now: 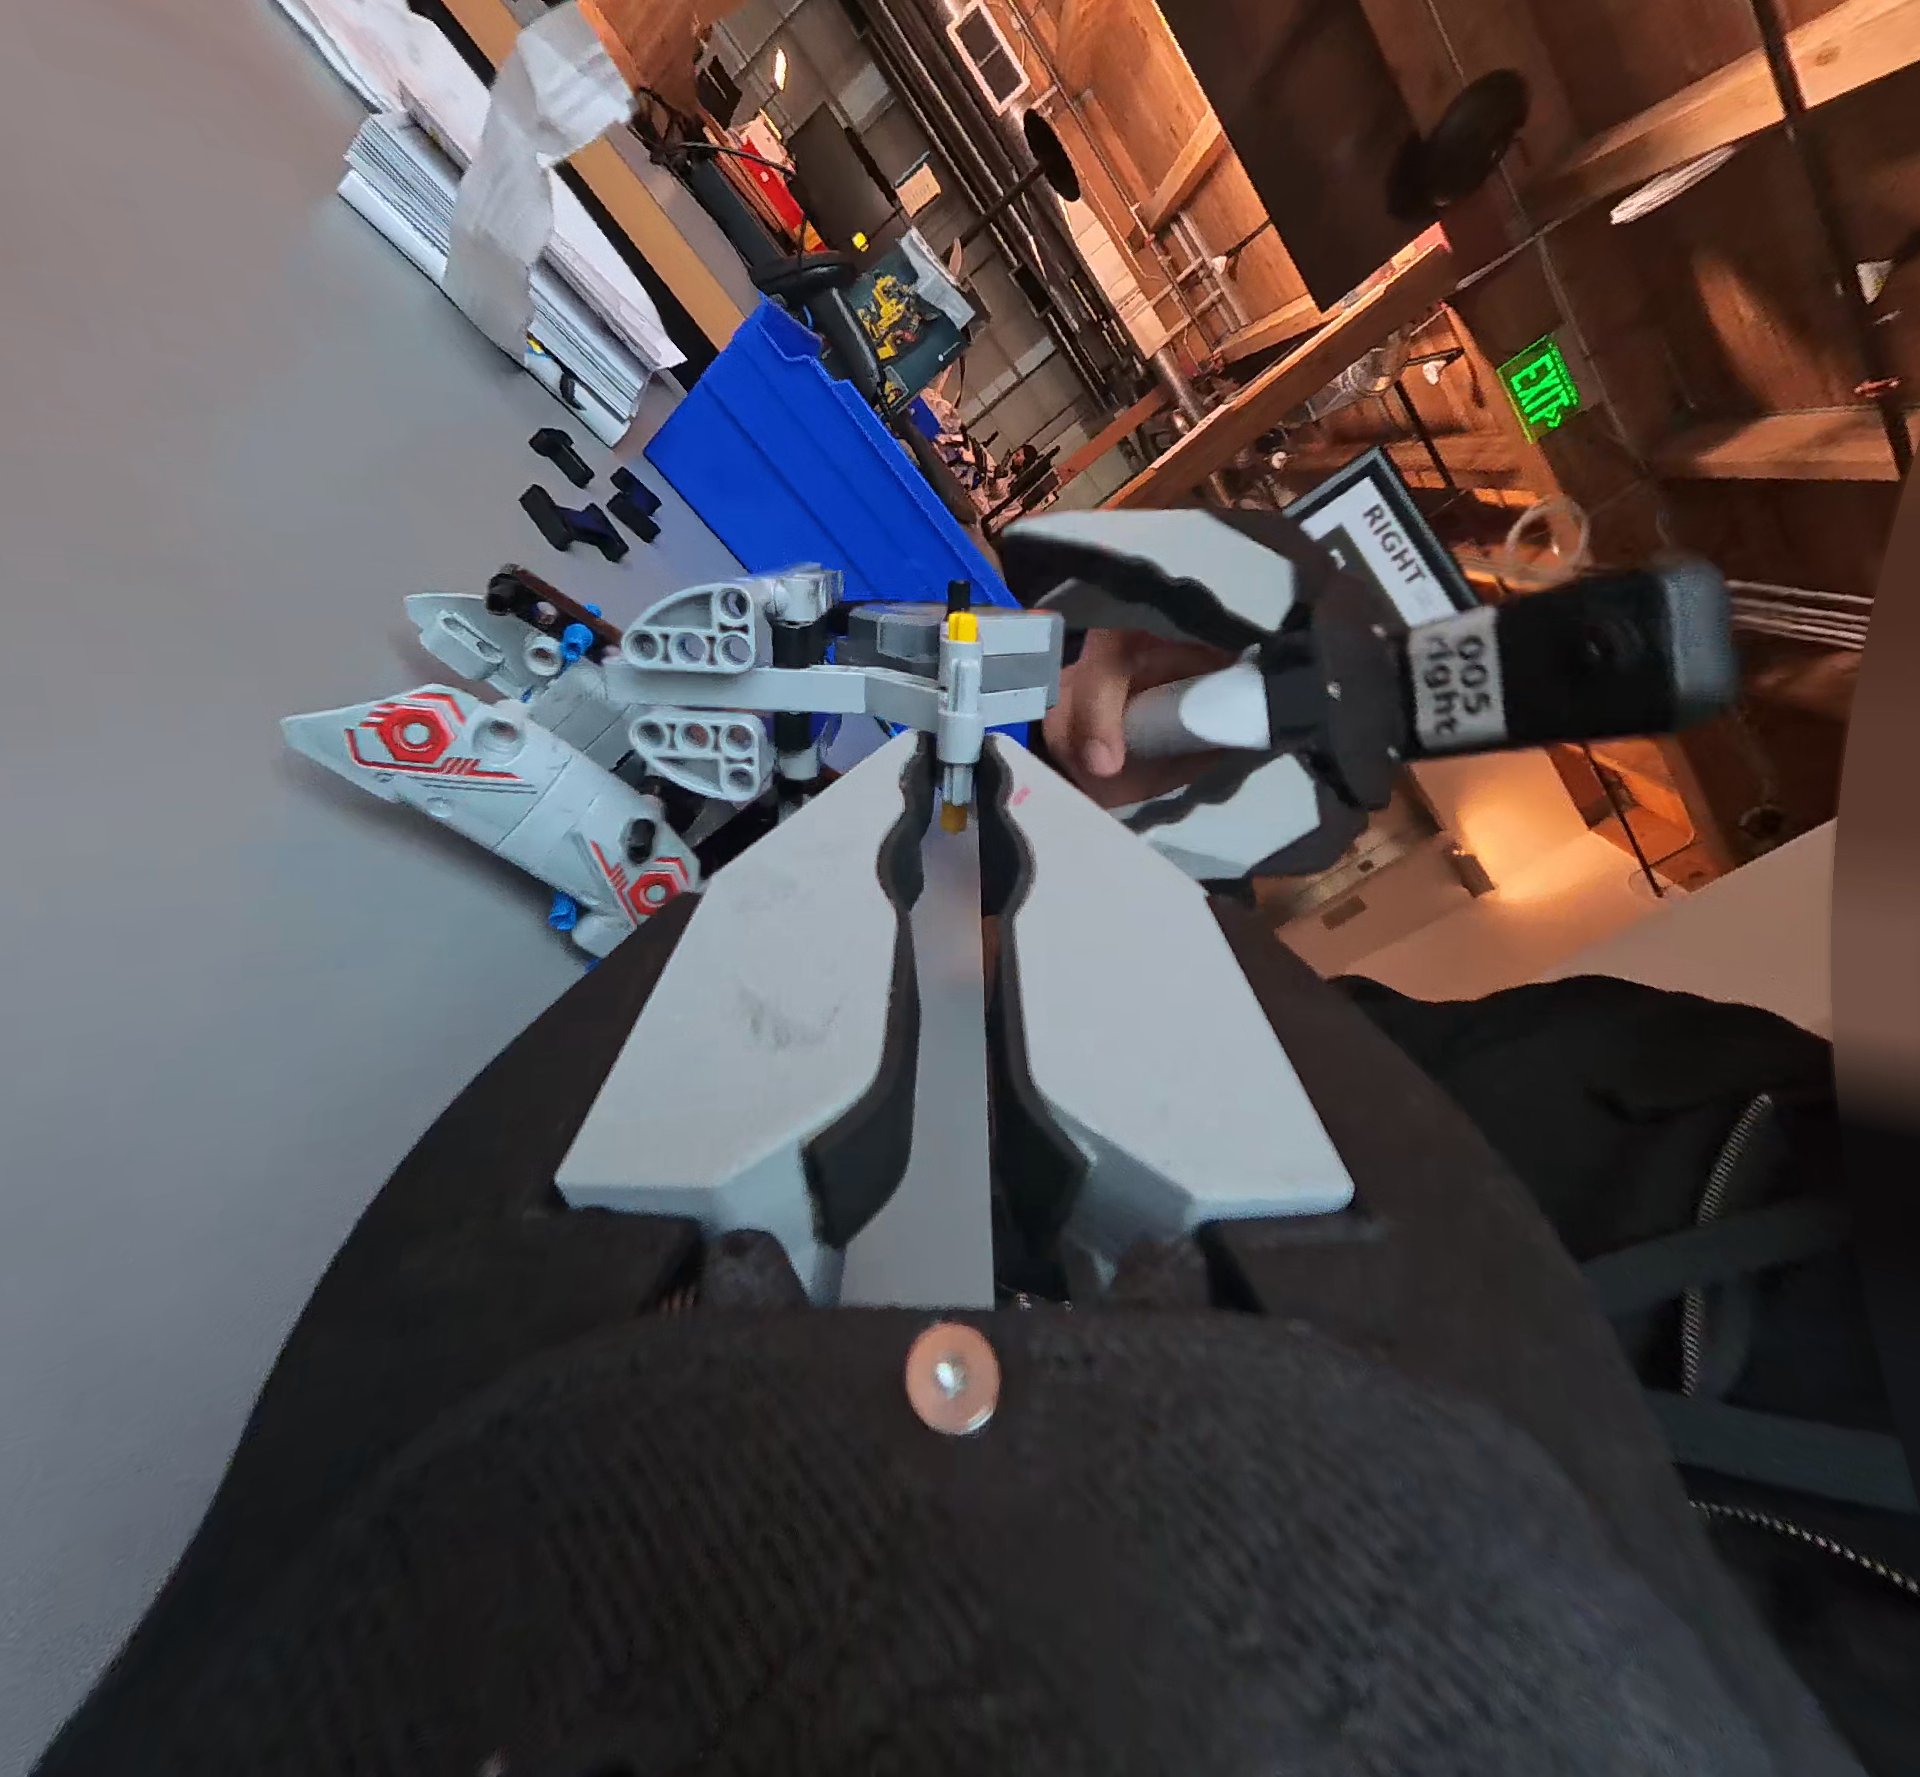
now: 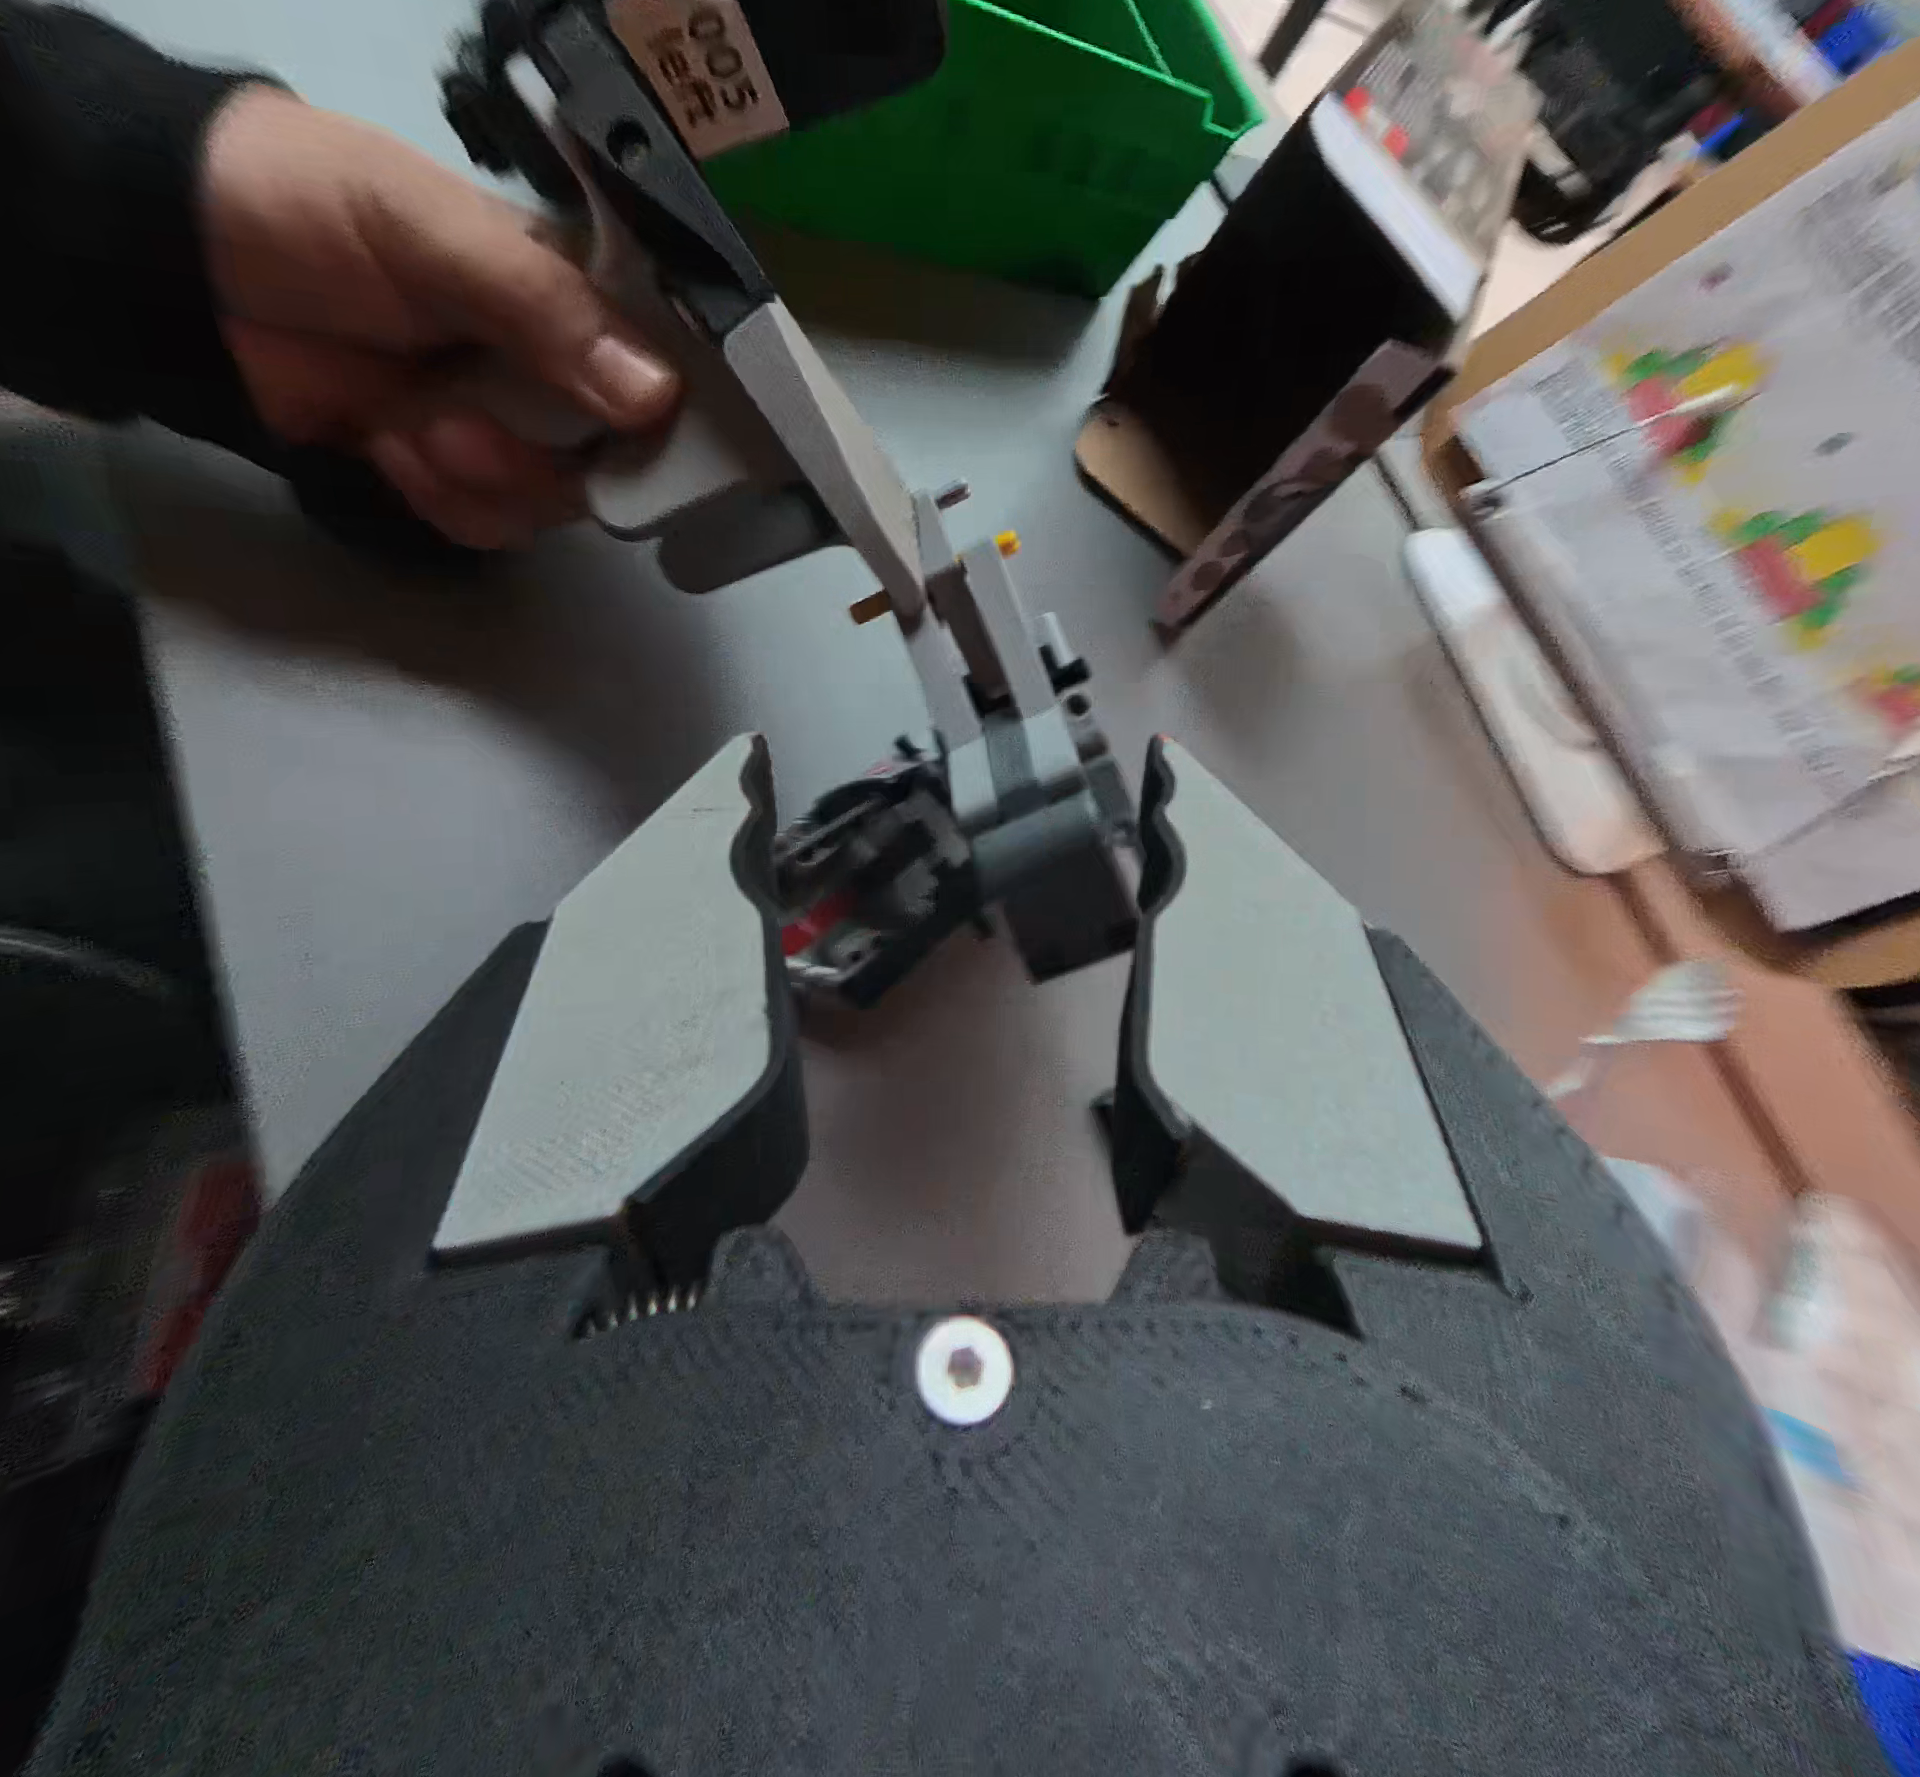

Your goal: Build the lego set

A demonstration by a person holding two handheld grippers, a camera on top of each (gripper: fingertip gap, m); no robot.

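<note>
Lego model [image 1: 831, 678] over grey table [image 1: 208, 792], left claw [image 1: 951, 771] pinching it, right claw [image 2: 956, 834] spread wide, wood-beamed workshop.

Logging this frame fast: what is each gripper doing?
Left gripper: shut on the grey lego assembly.
Right gripper: open, jaws either side of it.

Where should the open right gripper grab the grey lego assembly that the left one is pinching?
Probably the dark grey block at its near end, straight ahead: it sits between the right gripper's open fingers, broad and flat-sided, away from the left gripper.
</note>
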